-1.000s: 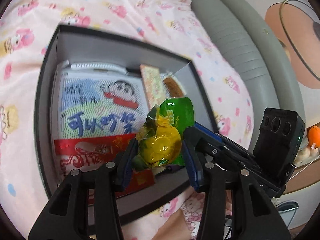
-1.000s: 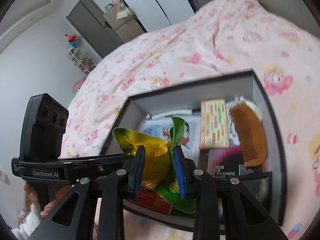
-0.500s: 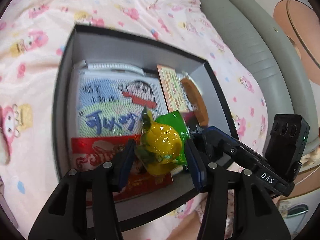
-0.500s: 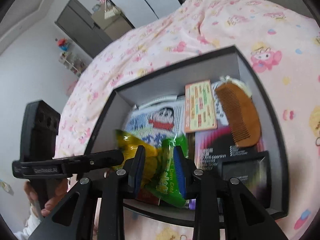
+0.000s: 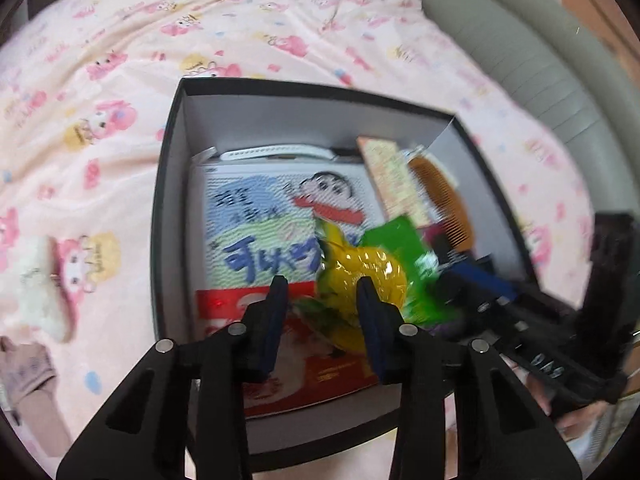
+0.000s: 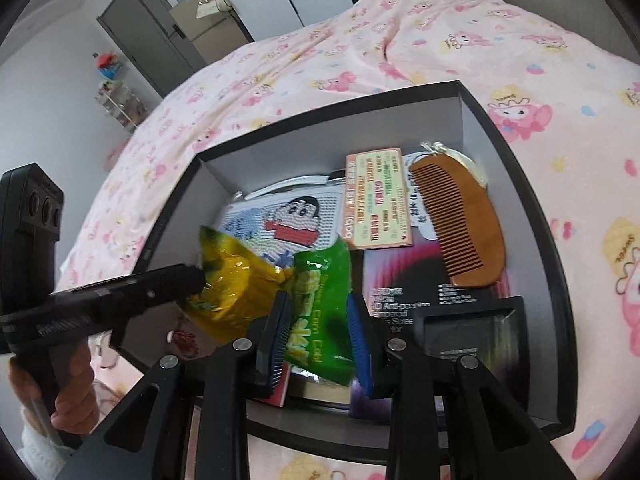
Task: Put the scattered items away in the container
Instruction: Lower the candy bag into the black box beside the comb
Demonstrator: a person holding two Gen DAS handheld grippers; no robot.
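A pink cartoon-print bedspread (image 5: 200,40) fills both views. On it sits an open dark box (image 6: 532,184), the container, already holding a flat cartoon-printed pack (image 5: 272,208), a red packet (image 5: 224,304), an orange printed card (image 6: 376,196), a black screen-protector box (image 6: 404,308) and a brown wooden comb (image 6: 460,224).

Over the near part of the box hangs a sweet-corn snack packet (image 6: 316,304), green film at one end and a bulging yellow, glossy part (image 5: 360,276) at the other. It looks light, soft and crinkly, probably slippery, and would likely sag or twist if held by one thin edge. The flat green end seems the safest place to pinch; squeezing the rounded yellow part could crush what is inside.

The right gripper (image 6: 320,328) clamps the green end between its blue pads, with the packet rising straight out of the jaws toward the box interior.

The left gripper (image 5: 322,312) points down into the box. Its jaws are closing and nothing lies between them; the yellow bulge sits just beyond and to the right of its right finger, so it seems to have no hold.
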